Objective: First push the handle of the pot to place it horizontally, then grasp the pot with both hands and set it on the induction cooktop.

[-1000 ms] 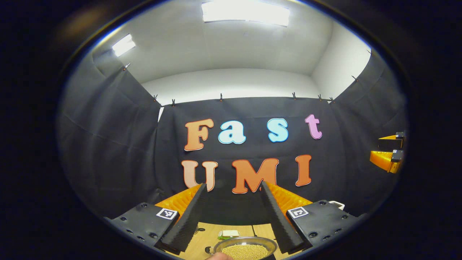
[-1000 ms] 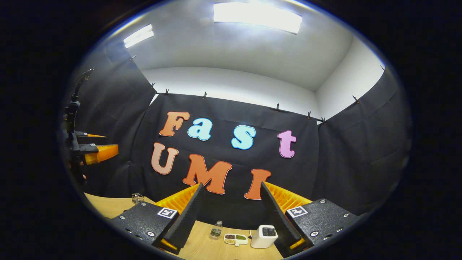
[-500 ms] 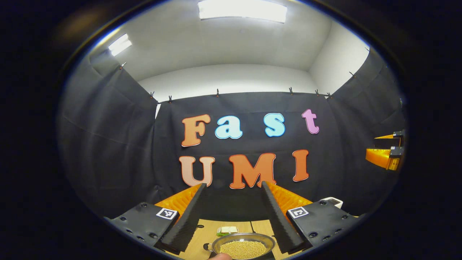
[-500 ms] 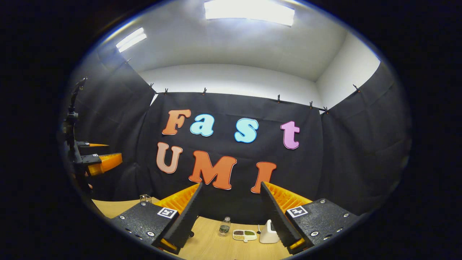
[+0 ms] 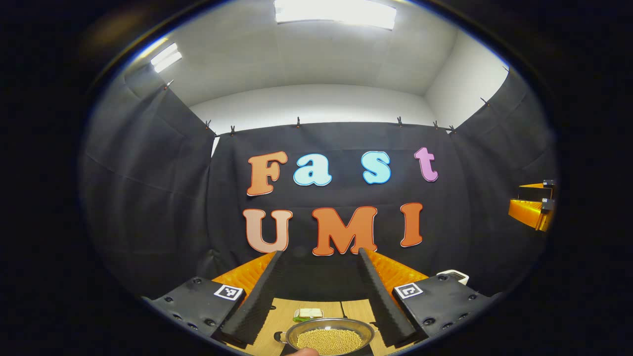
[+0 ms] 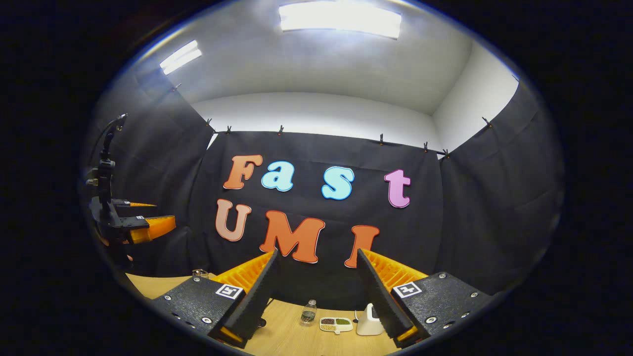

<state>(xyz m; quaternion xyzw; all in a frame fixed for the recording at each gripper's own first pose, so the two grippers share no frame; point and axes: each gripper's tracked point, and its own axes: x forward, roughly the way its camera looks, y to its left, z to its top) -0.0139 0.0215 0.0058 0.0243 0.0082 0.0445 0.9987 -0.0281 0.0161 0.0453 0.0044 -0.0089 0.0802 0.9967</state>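
While both grippers hang raised with jaws spread on nothing, the pot (image 5: 330, 339) sits low between the left gripper (image 5: 320, 257) fingers.

In the left gripper view, one steel pot of pale grains rests on the wooden table (image 5: 284, 316), with open tabletop behind it up to a small white-and-green item (image 5: 308, 313). In the right gripper view, the right gripper (image 6: 316, 254) frames one bottle (image 6: 308, 313), one divided dish (image 6: 336, 324) and one white appliance (image 6: 367, 320) near the table's far edge.

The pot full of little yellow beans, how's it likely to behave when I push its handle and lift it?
The pot looks like thin, shiny metal, so probably stiff but slippery to pinch. It is filled with loose beans, so likely bottom-heavy, and tilting could spill them.
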